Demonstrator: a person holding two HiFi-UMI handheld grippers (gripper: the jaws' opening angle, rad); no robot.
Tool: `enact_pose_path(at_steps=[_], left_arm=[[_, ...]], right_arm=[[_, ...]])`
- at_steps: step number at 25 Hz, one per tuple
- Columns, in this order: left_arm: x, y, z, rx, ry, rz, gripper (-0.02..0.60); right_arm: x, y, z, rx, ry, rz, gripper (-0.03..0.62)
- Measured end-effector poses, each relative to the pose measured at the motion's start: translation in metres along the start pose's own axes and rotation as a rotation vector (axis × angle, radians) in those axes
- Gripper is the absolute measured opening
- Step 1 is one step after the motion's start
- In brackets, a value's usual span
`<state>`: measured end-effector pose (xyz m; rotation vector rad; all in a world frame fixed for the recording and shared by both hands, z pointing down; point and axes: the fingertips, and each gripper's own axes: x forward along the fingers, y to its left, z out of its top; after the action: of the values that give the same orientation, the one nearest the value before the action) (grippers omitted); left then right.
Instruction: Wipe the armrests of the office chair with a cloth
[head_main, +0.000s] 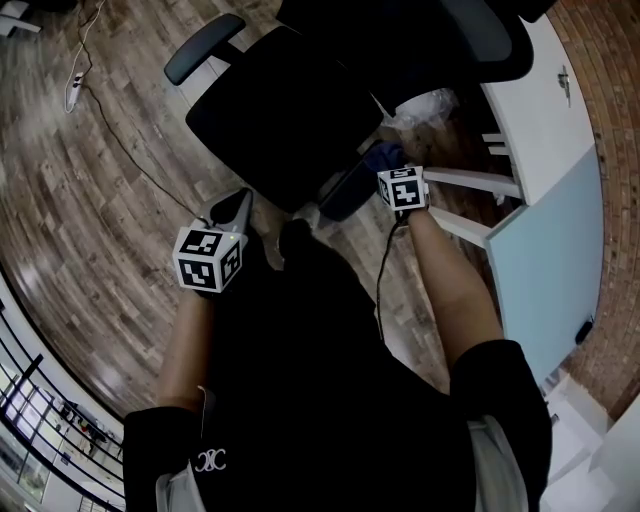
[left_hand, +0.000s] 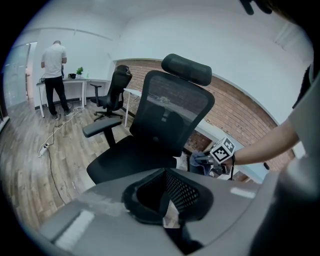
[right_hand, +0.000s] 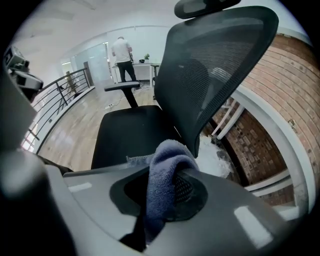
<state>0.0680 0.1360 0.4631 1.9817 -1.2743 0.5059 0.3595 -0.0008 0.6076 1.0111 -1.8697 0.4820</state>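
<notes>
Cloth (right_hand: 163, 172) fluffy terry; chair backrest (right_hand: 215, 65) mesh; floor (head_main: 90, 230) matt wood.

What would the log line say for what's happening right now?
left gripper: shut, empty | right gripper: shut on blue cloth | cloth: beside office chair seat | wiping contact: cannot tell

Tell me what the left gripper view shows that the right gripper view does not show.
Only the left gripper view: the right gripper from outside and a second chair behind. Only the right gripper view: a metal railing and the cloth close up between its jaws. Both: the black office chair, its far armrest, a person at a desk.
</notes>
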Motion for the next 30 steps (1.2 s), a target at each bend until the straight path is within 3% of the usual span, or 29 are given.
enact_pose_path(at_steps=[7,11,13,20,26,30], left_arm=[[0.010,-0.004,0.002,-0.001,-0.004,-0.038,0.005],[0.019,-0.003,0.001,-0.006,-0.010,-0.073,0.005],[0.022,0.001,0.001,-0.007,-0.012,-0.086,0.005],[0.034,0.029,0.002,-0.015,-0.023,-0.096,0.005],[0.047,0.049,-0.003,0.038,-0.013,-0.115,0.005],[0.054,0.070,-0.020,0.026,0.012,-0.099,0.005]], right_arm=[[-0.021,0.088,-0.023,-0.087,0.008,0.242,0.049],[-0.045,0.147,-0.056,-0.195,0.154,0.533,0.049],[-0.052,0.158,-0.066,-0.284,0.230,0.615,0.049],[-0.053,0.117,-0.025,-0.410,0.450,0.683,0.049],[-0.025,0.102,0.034,-0.706,0.609,0.772,0.048],[0.006,0.111,0.047,-0.817,0.795,0.899,0.046]])
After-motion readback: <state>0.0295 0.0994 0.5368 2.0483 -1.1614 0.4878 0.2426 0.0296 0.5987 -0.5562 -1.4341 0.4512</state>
